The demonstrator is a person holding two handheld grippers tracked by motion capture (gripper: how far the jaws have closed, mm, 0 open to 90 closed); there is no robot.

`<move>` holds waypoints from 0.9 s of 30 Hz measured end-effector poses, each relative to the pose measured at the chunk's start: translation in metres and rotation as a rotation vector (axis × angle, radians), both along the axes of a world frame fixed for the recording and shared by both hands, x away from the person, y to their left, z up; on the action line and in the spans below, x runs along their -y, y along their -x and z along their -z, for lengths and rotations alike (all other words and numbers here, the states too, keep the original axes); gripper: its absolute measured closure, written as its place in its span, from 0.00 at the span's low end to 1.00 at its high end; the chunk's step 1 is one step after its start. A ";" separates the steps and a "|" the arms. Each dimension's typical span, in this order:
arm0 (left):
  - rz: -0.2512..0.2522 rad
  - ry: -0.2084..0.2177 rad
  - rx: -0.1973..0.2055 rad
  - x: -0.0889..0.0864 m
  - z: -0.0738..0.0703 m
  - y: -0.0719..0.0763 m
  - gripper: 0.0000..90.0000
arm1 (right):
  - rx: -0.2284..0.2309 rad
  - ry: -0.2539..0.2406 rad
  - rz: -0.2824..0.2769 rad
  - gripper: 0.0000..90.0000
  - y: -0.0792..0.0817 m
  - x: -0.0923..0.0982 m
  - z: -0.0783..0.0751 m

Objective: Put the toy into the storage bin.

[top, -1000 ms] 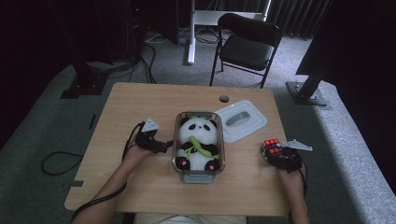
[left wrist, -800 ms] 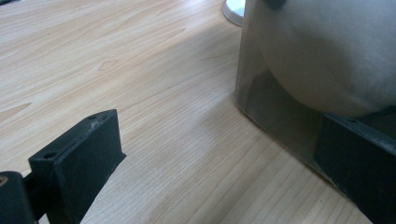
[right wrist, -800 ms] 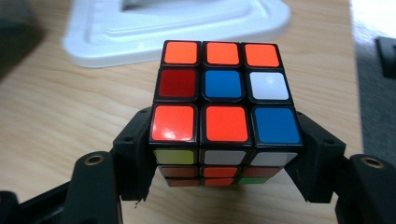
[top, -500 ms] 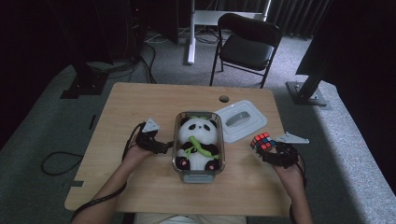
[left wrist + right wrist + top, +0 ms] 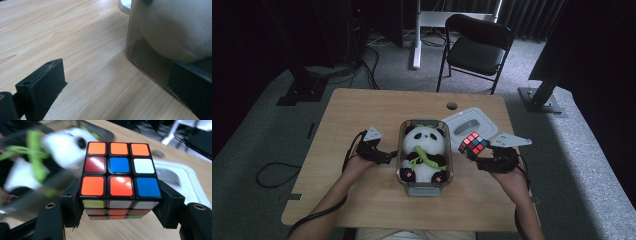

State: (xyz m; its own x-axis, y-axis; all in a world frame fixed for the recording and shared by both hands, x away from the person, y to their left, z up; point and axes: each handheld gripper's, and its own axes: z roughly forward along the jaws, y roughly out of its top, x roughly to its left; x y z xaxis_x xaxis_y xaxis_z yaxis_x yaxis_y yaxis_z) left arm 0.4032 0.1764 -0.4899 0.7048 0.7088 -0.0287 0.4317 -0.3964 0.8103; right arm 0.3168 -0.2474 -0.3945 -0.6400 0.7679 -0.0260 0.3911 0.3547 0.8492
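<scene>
Your right gripper (image 5: 473, 154) is clenched on the puzzle cube (image 5: 473, 143), jaws pressing two opposite faces of its lower layers, holding it above the desk (image 5: 362, 110) just right of the clear container (image 5: 404, 177) with the plush panda (image 5: 426, 150). The cube is likely light, rigid and glossy, so it may slip or twist; squeeze flat across the faces, not the corners. Your left gripper (image 5: 379, 156) sits released beside the container's left wall.
</scene>
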 end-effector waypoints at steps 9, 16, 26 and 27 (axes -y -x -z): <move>0.029 0.015 0.015 -0.001 0.001 0.002 0.02 | 0.040 -0.001 -0.177 0.37 0.001 -0.047 -0.019; 0.038 0.011 0.004 -0.002 0.000 0.001 0.02 | 0.012 0.012 -0.310 0.37 0.001 -0.077 -0.014; 0.045 0.051 -0.041 -0.004 -0.003 0.003 0.02 | -0.014 0.094 -0.468 0.37 0.007 -0.107 -0.001; 0.043 0.058 -0.039 -0.005 -0.005 0.004 0.02 | -0.019 0.084 -0.474 0.37 0.007 -0.107 -0.001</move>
